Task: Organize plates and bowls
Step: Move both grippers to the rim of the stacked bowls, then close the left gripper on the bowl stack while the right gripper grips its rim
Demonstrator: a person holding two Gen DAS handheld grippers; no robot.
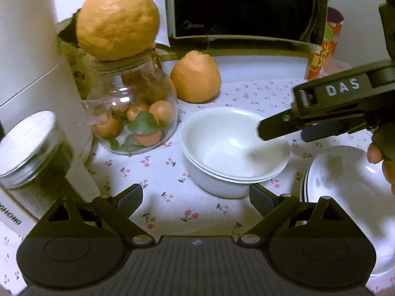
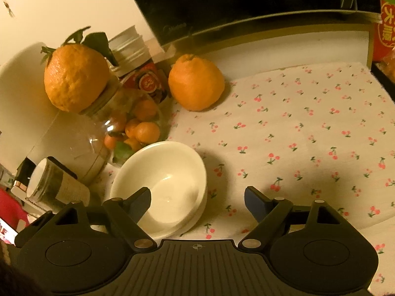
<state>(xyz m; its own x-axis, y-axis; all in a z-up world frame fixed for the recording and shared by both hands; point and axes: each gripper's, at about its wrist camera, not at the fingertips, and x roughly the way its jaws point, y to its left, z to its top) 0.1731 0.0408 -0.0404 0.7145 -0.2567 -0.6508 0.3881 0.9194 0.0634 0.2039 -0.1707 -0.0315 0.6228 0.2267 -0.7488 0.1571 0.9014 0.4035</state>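
Two white bowls (image 1: 234, 148) sit nested on the cherry-print cloth, at the centre of the left wrist view. My left gripper (image 1: 196, 197) is open just in front of them, with nothing between its fingers. A stack of white plates (image 1: 345, 185) lies to the right, beside the fingers of a hand (image 1: 377, 153). My right gripper (image 1: 284, 132) reaches in from the right over the bowls' rim. In the right wrist view it (image 2: 197, 197) is open. Its left finger hangs over the inside of the bowls (image 2: 167, 185), and its right finger is well outside the rim.
A glass jar of small oranges (image 1: 133, 113) with a big orange (image 1: 118, 19) on its lid stands left of the bowls. Another orange (image 1: 196, 77) and a microwave (image 1: 242, 7) are behind. A lidded jar (image 1: 29, 148) is at the near left. Bare cloth (image 2: 308, 135) lies right of the bowls.
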